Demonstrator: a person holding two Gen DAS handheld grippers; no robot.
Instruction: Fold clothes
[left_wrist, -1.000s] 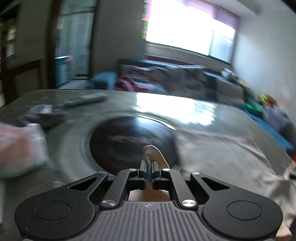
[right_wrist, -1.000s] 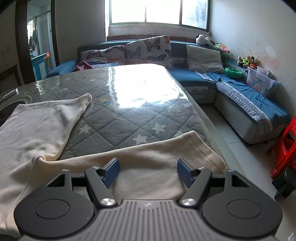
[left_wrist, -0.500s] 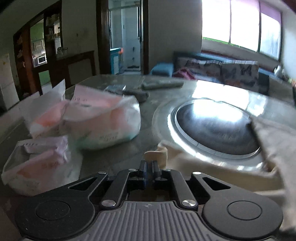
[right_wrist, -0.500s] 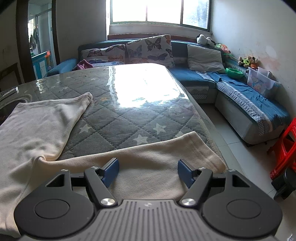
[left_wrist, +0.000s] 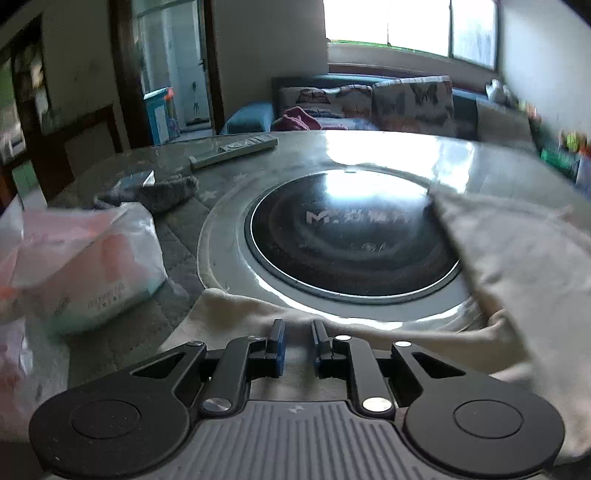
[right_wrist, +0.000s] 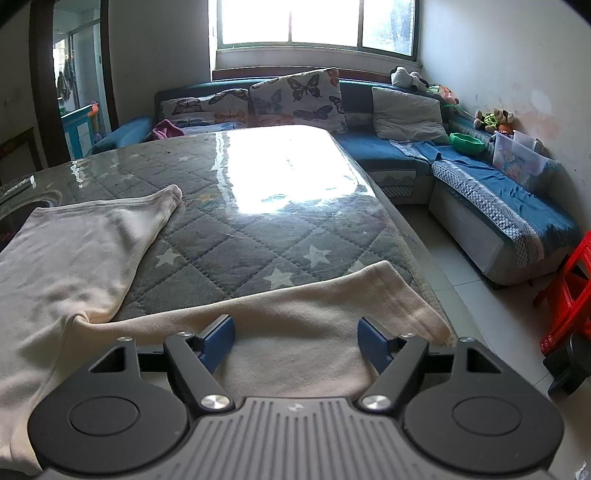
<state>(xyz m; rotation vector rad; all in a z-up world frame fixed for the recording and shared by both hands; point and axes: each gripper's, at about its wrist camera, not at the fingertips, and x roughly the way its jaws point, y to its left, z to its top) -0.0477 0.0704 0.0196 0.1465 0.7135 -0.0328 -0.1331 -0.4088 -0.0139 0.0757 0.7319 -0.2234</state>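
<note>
mostly, cream garment (right_wrist: 74, 258) covers quilted table (right_wrist: 258, 221).

A garment (right_wrist: 74, 258) lies spread on the desk (right_wrist: 258, 229), one part reaching toward the far side and another running along the near edge to the right. In the left wrist view a round inset plate (left_wrist: 351, 236) sits left of the garment, tissue packs (left_wrist: 85, 258) further left, a remote (left_wrist: 232, 146) behind. A sofa (right_wrist: 461, 173) stands behind and right of the desk.
</note>
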